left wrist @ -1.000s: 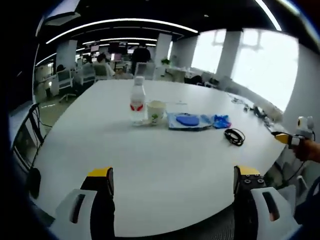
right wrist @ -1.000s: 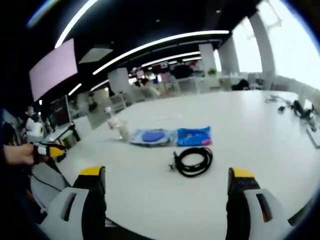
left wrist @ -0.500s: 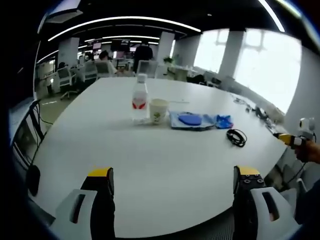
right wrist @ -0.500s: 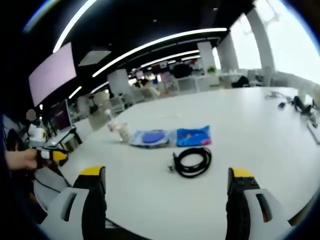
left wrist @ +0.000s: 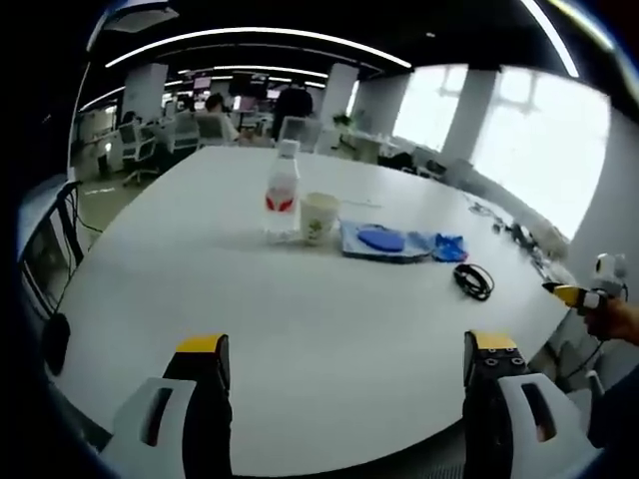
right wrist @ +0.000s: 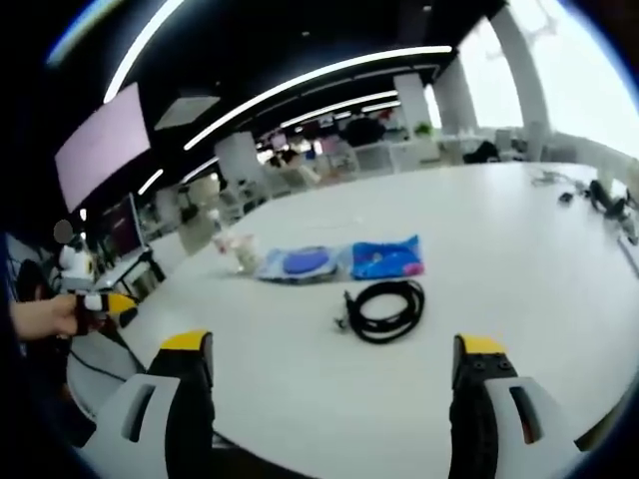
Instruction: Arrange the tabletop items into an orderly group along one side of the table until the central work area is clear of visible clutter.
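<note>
Left gripper view: white table (left wrist: 300, 329), large and rounded, its near half bare. Left gripper (left wrist: 339, 399), jaws wide and empty, poised over the near edge. Blue flat packet (left wrist: 384, 240), lying mid-table, long axis running across the view; a smaller blue wrapper (left wrist: 446, 245) touching its right end. Water bottle (left wrist: 282, 192), upright, red label, left end of the row. Paper cup (left wrist: 319, 217), upright, just beside the bottle. Black cable (left wrist: 473, 280), coiled, apart from the row toward the right edge. Right gripper view: right gripper (right wrist: 329, 399), jaws wide and empty; the cable (right wrist: 384, 307) lies straight ahead between them, nearer than anything else. Judgement: the right hand is better placed for the cable, the left for bottle and cup.
</note>
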The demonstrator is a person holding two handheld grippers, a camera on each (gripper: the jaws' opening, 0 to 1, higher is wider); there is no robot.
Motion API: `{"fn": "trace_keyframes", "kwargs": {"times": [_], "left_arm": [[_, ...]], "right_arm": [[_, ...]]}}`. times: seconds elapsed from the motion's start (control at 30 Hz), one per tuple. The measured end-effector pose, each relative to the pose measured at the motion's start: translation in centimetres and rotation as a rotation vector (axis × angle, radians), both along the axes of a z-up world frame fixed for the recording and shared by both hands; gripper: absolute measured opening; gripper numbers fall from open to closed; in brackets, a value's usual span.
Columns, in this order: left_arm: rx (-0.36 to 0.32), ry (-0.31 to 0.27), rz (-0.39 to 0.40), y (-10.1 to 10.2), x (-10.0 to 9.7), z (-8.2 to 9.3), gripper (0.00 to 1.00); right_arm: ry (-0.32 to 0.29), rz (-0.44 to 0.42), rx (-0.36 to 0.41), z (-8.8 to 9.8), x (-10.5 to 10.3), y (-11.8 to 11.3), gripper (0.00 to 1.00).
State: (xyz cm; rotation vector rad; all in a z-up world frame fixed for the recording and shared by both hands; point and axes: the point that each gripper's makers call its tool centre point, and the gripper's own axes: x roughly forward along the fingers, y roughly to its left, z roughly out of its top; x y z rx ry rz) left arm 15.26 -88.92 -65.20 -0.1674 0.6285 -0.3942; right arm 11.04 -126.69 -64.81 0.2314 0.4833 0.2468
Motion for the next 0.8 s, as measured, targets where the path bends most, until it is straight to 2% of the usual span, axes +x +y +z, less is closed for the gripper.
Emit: {"fn": "trace_keyframes", "kwargs": {"times": [0.1, 0.27, 0.47, 0.6, 0.8], "left_arm": [[-0.037, -0.013, 0.012, 0.0, -0.1, 0.5, 0.96], [-0.012, 0.000, 0.001, 0.5, 0.0, -0.2, 0.95], [0.004, -0.011, -0.009, 0.9, 0.0, 0.3, 0.95], [-0.017, 0.001, 0.005, 1.1, 0.1, -0.2, 0.95], [-0.021, 0.006, -0.016, 0.5, 0.3, -0.5, 0.95]], "right_arm": [[-0.008, -0.011, 0.012, 0.2, 0.2, 0.1, 0.97], [-0.010, -0.012, 0.017, -0.5, 0.8, 0.4, 0.97], [-0.003, -0.003, 0.012, -0.5, 0.3, 0.6, 0.97], [0.016, -0.010, 0.014, -1.0, 0.2, 0.5, 0.97], [0.007, -0.008, 0.007, -0.4, 0.3, 0.5, 0.97]]}}
